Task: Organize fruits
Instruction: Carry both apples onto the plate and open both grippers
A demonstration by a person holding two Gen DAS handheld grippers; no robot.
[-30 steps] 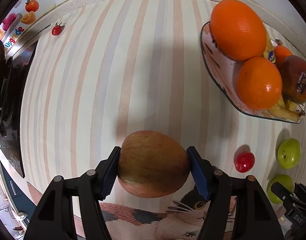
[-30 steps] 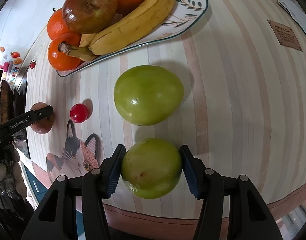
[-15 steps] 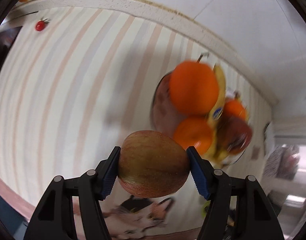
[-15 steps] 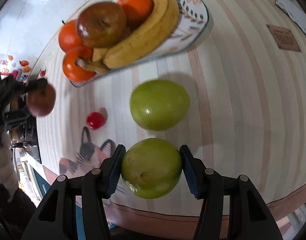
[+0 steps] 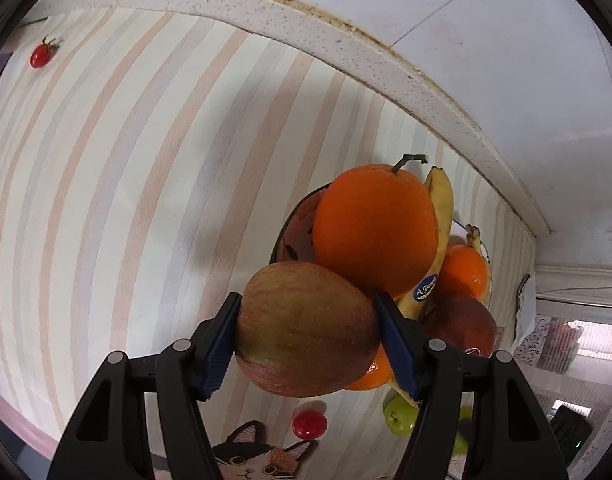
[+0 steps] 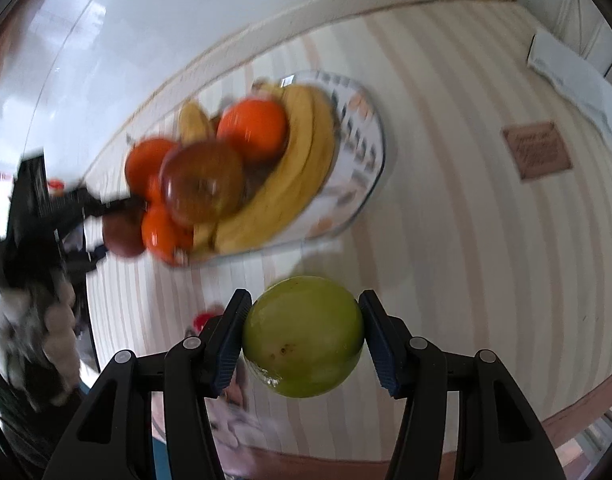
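Note:
My left gripper (image 5: 307, 328) is shut on a red-green apple (image 5: 302, 320) and holds it in the air, just in front of the fruit plate (image 5: 290, 236). The plate carries oranges (image 5: 373, 228), bananas (image 5: 439, 236) and a dark red apple (image 5: 461, 326). My right gripper (image 6: 304, 334) is shut on a green apple (image 6: 304, 340), raised above the striped cloth on the near side of the plate (image 6: 361, 148). The right wrist view is blurred; in it the left gripper (image 6: 72, 208) holds its apple (image 6: 122, 234) at the plate's left end.
A cherry tomato (image 5: 309, 424) and another green apple (image 5: 399, 418) lie on the cloth near a cat picture (image 5: 250, 456). A second tomato (image 5: 40, 56) sits far off near the wall. A brown label (image 6: 537, 150) and a white cloth (image 6: 573, 72) lie beyond the plate.
Both grippers have lifted their apples off the table and carried them toward the plate. The left gripper has swung round until the plate is right behind its apple.

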